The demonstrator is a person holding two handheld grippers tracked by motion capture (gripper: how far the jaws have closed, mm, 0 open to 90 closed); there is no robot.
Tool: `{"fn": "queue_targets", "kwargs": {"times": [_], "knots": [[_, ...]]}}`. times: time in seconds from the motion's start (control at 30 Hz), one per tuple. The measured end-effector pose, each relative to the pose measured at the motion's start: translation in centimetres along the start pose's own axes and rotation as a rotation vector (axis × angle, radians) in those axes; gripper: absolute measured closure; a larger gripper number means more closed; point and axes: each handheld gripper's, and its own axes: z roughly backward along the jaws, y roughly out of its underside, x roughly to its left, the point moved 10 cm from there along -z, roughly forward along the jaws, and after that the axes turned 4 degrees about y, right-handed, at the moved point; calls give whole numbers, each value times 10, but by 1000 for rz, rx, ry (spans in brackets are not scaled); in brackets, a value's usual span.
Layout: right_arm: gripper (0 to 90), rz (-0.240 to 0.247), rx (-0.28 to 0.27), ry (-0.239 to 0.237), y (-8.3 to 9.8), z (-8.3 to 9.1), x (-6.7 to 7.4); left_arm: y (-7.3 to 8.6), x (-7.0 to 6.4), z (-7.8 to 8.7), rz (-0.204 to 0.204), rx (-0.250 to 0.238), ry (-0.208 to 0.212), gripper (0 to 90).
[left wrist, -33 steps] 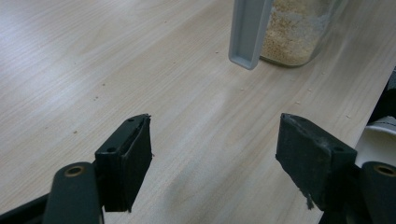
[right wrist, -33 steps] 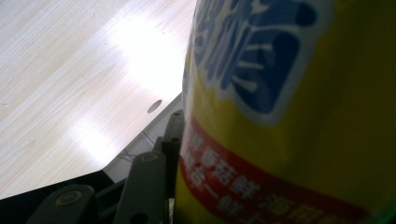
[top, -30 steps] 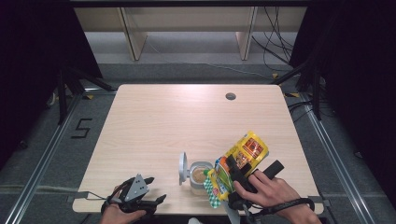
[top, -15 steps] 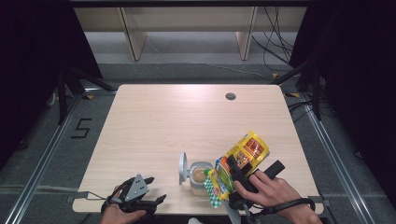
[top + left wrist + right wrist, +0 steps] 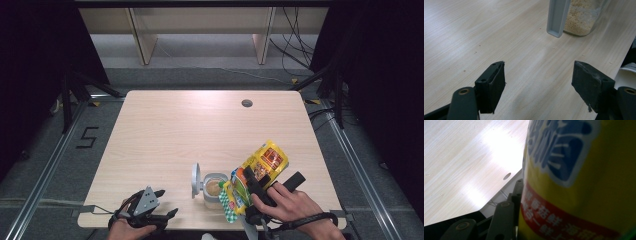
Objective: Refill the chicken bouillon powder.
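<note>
The left gripper [image 5: 150, 212] is black with a grey three-cornered plate on top; its two jaws end in thick, matte black pads [image 5: 496, 83] with round screw holes. The right hand [image 5: 287, 206] wears what looks like a thin black wrist cord.

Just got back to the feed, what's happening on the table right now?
A person is working at the near edge of the light wooden table. The right gripper is shut on a yellow snack bag, tilted over an open clear jar of beige grains whose grey flip lid stands up. It looks like the bag is being poured into the jar, though no falling contents are visible. The left gripper rests open near the table's front edge, holding nothing.
</note>
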Motion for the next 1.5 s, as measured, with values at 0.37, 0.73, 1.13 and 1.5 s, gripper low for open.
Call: {"fn": "queue_targets", "kwargs": {"times": [0.37, 0.73, 1.13, 1.5], "knots": [[657, -3, -2, -1, 0, 0, 0, 0, -1, 0, 1, -4, 4, 260], [657, -8, -5, 0, -1, 0, 1, -1, -1, 0, 8, -8, 0, 260], [657, -3, -4, 4, 1, -1, 1, 0, 1, 1, -4, 3, -6, 260], [657, -14, -4, 4, 1, 0, 2, -1, 0, 0, 6, -8, -2, 260]]}}
